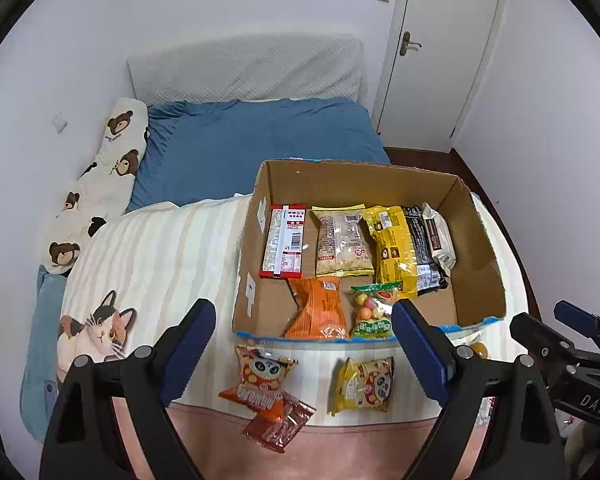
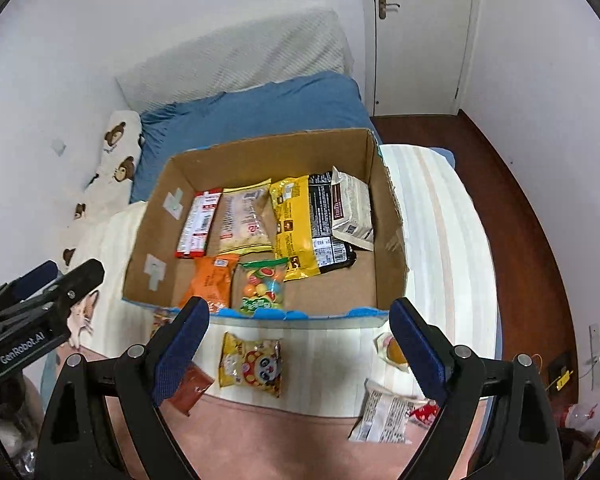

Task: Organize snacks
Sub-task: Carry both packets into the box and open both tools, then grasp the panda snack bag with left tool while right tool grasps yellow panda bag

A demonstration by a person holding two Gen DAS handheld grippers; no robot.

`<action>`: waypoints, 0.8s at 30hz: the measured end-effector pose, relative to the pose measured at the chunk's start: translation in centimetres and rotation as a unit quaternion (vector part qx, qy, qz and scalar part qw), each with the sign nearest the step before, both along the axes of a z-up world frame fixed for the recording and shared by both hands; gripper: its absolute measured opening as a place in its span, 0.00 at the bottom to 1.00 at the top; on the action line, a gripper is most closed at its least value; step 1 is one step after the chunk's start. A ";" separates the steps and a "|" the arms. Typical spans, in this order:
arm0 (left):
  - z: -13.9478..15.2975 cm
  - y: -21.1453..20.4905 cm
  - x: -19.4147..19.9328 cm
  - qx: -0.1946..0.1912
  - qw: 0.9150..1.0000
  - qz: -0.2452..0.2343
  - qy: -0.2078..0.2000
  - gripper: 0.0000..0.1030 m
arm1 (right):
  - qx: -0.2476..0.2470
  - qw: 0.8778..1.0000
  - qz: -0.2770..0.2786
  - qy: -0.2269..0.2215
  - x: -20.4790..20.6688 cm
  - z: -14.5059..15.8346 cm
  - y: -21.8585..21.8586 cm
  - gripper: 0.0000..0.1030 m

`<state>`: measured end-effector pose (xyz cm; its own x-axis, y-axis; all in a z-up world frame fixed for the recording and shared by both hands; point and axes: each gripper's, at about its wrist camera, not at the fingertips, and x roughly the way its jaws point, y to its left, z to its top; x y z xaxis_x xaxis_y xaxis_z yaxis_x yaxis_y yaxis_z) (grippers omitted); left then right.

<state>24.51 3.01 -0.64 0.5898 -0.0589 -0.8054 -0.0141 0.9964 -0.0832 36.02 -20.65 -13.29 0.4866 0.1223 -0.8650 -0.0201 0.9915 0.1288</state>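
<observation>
Bedspread-side, you're hovering both spread, empty grippers, left gripper (image 1: 304, 344) and right gripper (image 2: 298, 340); seven packets are sitting inside the cardboard box (image 2: 384, 216), several snacks waiting before it, including the yellow panda packet (image 2: 251, 364).

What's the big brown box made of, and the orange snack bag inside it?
The box looks like matte brown cardboard: torn edges and folded corners show. The orange bag seems to be thin glossy plastic film, crinkled and catching light.

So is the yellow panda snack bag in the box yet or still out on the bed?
Out. The yellow panda bag lies flat on the blanket in front of the box.
</observation>
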 end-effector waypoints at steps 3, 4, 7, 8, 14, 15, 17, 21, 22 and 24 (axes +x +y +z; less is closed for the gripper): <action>-0.1 0.1 -1.3 -0.003 1.000 0.001 0.003 0.88 | 0.018 1.000 -0.001 0.010 -1.2 -0.2 -0.1 0.91; -0.4 0.4 -1.8 -0.005 1.000 0.007 0.007 0.87 | 0.025 1.000 -0.001 0.018 -1.5 -0.6 -0.1 0.91; -2.0 1.5 -2.8 -0.013 0.999 0.026 0.032 0.88 | 0.052 0.997 0.001 0.057 -2.0 -3.2 0.2 0.91; -3.1 2.1 -3.1 -0.014 0.998 0.036 0.047 0.87 | 0.064 0.995 0.001 0.071 -2.1 -4.4 0.4 0.91; -11.6 5.8 -4.5 -0.064 0.980 0.090 0.167 0.87 | 0.107 0.980 -0.008 0.167 -0.6 -13.7 2.2 0.91; -12.7 6.1 -4.6 -0.067 0.977 0.097 0.178 0.87 | 0.113 0.977 -0.013 0.181 -0.2 -15.2 2.4 0.91; -14.5 6.7 -4.8 -0.065 0.974 0.104 0.192 0.87 | 0.109 0.975 -0.010 0.193 0.4 -17.0 3.1 0.91; -16.3 7.3 -3.6 -0.075 0.969 0.107 0.207 0.87 | 0.106 0.968 -0.008 0.227 1.4 -20.2 4.8 0.91; -16.5 7.2 -2.9 -0.073 0.971 0.102 0.205 0.87 | 0.108 0.966 -0.008 0.233 1.7 -20.8 5.0 0.91; -17.0 6.5 -1.2 -0.049 0.974 0.083 0.207 0.87 | 0.110 0.962 -0.016 0.248 2.2 -22.2 5.5 0.91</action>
